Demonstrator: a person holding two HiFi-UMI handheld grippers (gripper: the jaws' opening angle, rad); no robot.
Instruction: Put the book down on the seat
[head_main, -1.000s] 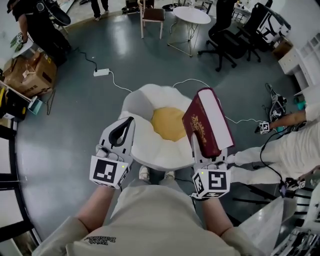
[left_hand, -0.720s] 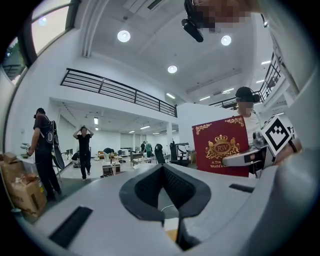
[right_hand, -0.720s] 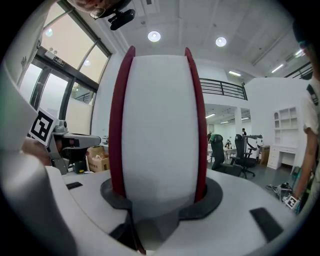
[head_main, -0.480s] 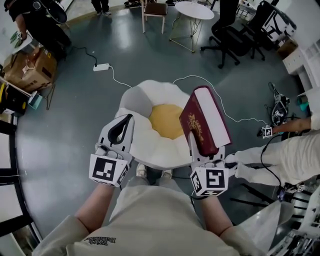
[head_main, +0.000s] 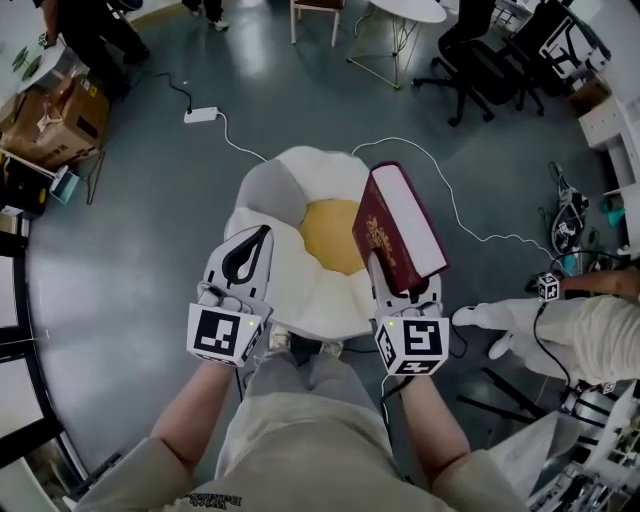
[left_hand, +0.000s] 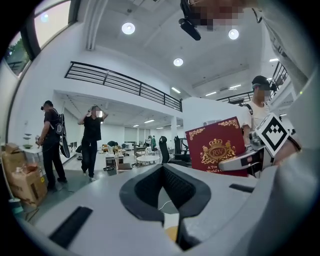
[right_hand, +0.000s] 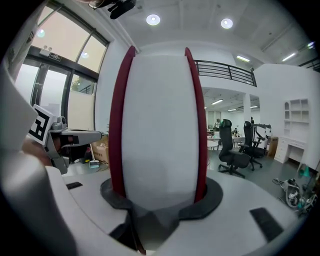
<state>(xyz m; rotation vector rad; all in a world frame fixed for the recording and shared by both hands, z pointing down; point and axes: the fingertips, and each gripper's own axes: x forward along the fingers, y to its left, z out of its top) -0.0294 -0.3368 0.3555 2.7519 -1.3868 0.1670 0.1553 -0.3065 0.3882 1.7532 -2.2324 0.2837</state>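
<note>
A thick dark red book (head_main: 393, 225) with gold print stands tilted on edge over the right side of the seat (head_main: 298, 292). The seat is a white flower-shaped stool with a yellow middle (head_main: 330, 236). My right gripper (head_main: 401, 283) is shut on the book's near end; in the right gripper view the white page edge (right_hand: 160, 125) fills the space between the pads of the right gripper (right_hand: 159, 200). My left gripper (head_main: 247, 262) hovers over the seat's left side, shut and holding nothing. The left gripper view shows the left gripper (left_hand: 164, 176) and the book cover (left_hand: 216, 147) to its right.
A white power strip (head_main: 202, 115) and its cable lie on the grey floor beyond the seat. Cardboard boxes (head_main: 45, 120) sit at the far left, a round table (head_main: 405, 12) and office chairs (head_main: 480, 50) at the back. A person (head_main: 585, 325) sits on the floor to the right.
Both grippers have come down and forward over the seat, and the book has sunk with the right one. The grip on the book is unchanged.
</note>
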